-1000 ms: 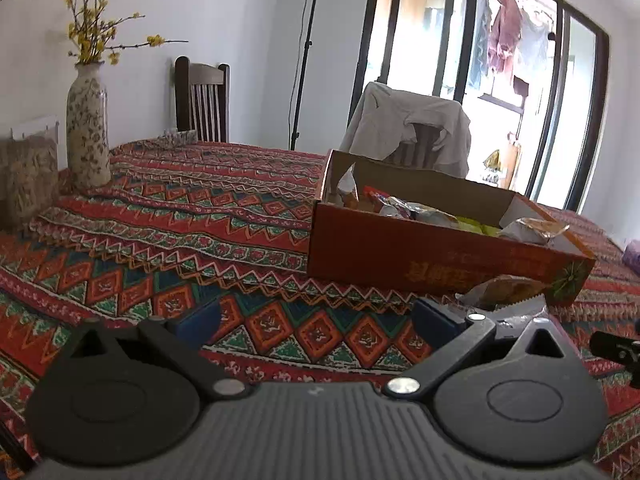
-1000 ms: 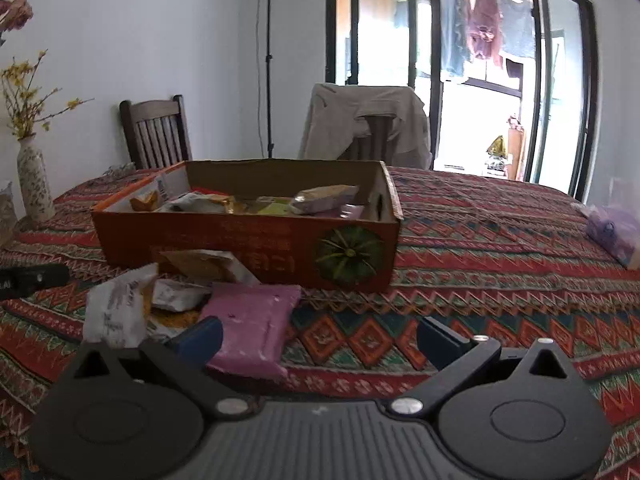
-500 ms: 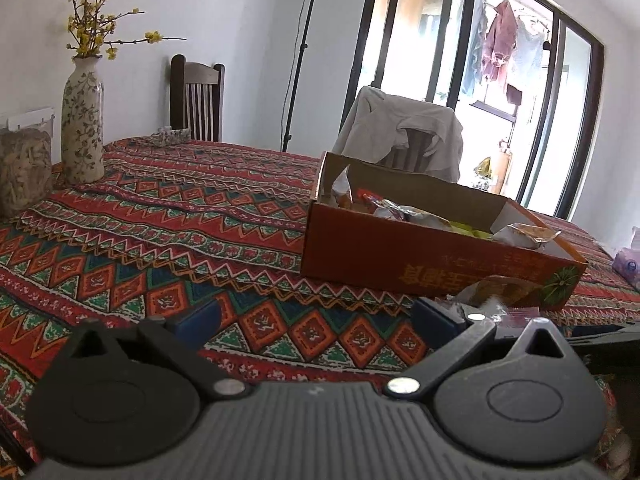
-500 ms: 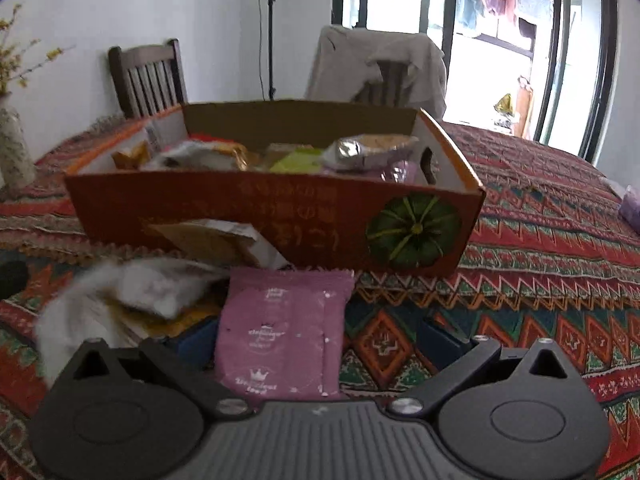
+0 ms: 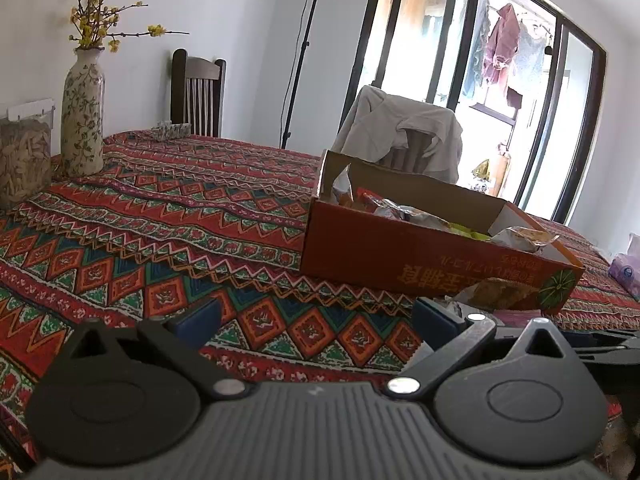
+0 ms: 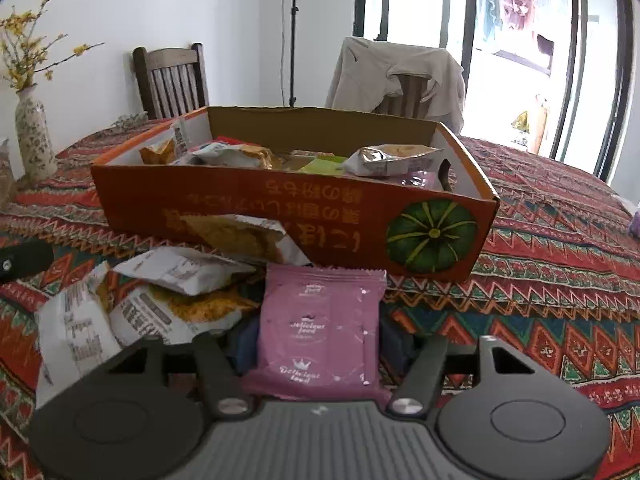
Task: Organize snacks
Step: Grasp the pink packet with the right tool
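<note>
While your right claw [image 6: 316, 344] closes, the pink snack packet [image 6: 320, 320] lies flat on the surface [image 6: 560, 240] directly between its jaws, and that is the relation the coming move turns on. The packet's long axis runs straight ahead along the line the claw points, from the claw's body toward the orange cardboard box [image 6: 280, 204], so the jaws come in across its narrow width. The pads stand just beside the packet's two long edges; I judge they are not yet pressing it, since its sides look unbuckled, though the near edges are partly hidden.

The packet sits just in front of the box's long near wall, toward the corner with the green pumpkin print. Just beside it, on its left, lies a loose heap of white and yellow snack bags [image 6: 160, 296], one of them propped against the box wall — keep the left jaw from catching them.

Your left claw [image 5: 316, 316] hangs spread wide with nothing between its jaws, over bare patterned cloth well away from the box's end wall. The right hand is plainly the nearer one, so the pick is its job. The box already holds several packets, and its open top lies just ahead and above — a short lift and carry forward should do it.
</note>
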Available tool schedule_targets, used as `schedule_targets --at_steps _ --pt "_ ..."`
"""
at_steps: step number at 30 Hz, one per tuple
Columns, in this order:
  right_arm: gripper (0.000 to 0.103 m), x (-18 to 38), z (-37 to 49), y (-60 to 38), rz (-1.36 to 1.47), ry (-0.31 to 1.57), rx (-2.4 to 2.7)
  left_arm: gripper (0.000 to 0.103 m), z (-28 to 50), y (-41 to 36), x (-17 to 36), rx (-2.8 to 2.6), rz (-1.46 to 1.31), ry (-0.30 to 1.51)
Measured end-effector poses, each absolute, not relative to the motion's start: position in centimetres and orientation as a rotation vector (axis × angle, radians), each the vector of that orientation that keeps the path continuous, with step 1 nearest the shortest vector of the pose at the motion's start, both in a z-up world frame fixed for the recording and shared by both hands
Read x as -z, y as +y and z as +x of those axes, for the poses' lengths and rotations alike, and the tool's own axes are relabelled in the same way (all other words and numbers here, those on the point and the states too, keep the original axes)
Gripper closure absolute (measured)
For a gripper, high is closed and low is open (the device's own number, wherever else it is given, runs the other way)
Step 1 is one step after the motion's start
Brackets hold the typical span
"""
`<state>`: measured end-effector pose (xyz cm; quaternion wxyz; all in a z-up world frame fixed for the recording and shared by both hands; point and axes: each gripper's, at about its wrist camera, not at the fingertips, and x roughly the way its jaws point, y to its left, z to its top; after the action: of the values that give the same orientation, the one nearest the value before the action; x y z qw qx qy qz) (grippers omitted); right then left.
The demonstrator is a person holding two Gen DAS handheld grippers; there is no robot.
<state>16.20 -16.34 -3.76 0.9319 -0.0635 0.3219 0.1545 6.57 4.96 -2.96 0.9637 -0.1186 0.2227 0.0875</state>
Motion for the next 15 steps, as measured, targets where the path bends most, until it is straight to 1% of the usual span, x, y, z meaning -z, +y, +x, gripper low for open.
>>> schedule_targets --at_steps 10,15 --pt "0.042 2.7 14.2 -20.3 -0.083 0.538 -0.23 0.0 6.6 5.0 2.9 -0.189 -0.238 0.454" --pt "0.042 2.9 13.9 -23.0 -0.069 0.518 -0.168 0.0 6.5 4.7 2.5 -0.192 -0.229 0.461"
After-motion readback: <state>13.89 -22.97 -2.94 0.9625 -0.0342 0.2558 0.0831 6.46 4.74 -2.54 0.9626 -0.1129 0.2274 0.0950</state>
